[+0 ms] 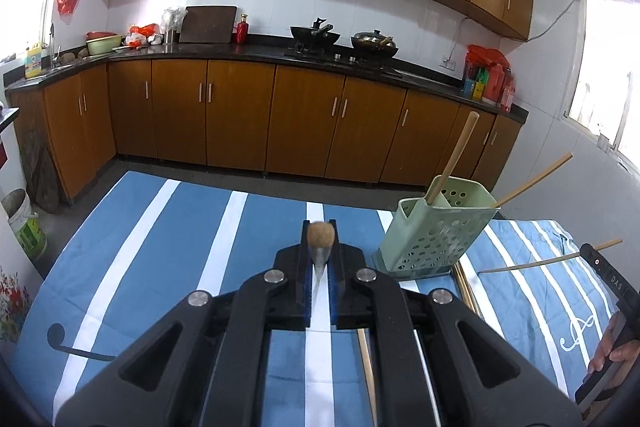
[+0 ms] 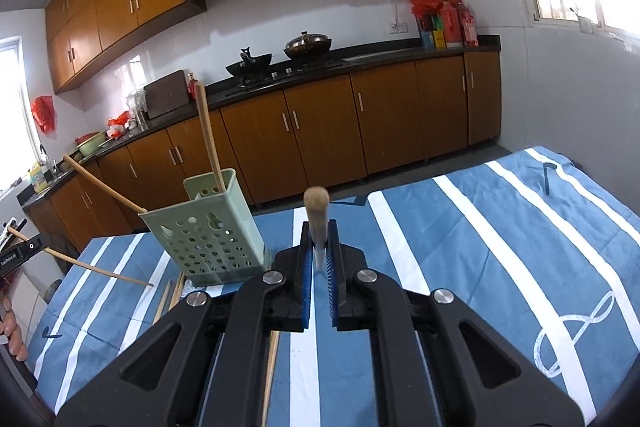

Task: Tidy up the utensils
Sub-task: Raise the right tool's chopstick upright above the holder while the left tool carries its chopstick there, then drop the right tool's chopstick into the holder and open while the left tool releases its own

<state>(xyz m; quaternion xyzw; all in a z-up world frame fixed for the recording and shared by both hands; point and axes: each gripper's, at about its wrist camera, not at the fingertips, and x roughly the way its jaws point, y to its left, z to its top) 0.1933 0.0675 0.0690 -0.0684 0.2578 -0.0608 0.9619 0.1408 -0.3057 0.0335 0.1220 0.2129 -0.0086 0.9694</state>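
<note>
Two grippers are each clamped on a single chopstick, seen end-on. In the left wrist view, the left gripper [image 1: 320, 247] sits at lower centre with its blue-lined jaws pressed together on a chopstick [image 1: 320, 235] whose blunt wooden end points at the lens. In the right wrist view, the right gripper [image 2: 319, 247] at lower centre pinches the right-hand chopstick [image 2: 316, 205] the same way, its end sticking up above the fingertips.

Just right of the left gripper in its view stands a pale green perforated utensil holder [image 1: 432, 231] on the blue-and-white striped cloth [image 1: 160, 247]; two chopsticks already lean out of it, one steep [image 1: 454, 157] and one slanting to the right [image 1: 536, 177]. In the right wrist view the holder is left of centre.

Loose chopsticks [image 1: 466, 287] lie on the cloth beside the holder's base, towards the lower edge of the frame. Farther back, brown cabinets [image 1: 240, 115] and a dark countertop [image 1: 256, 51] with two woks fill the upper half.
</note>
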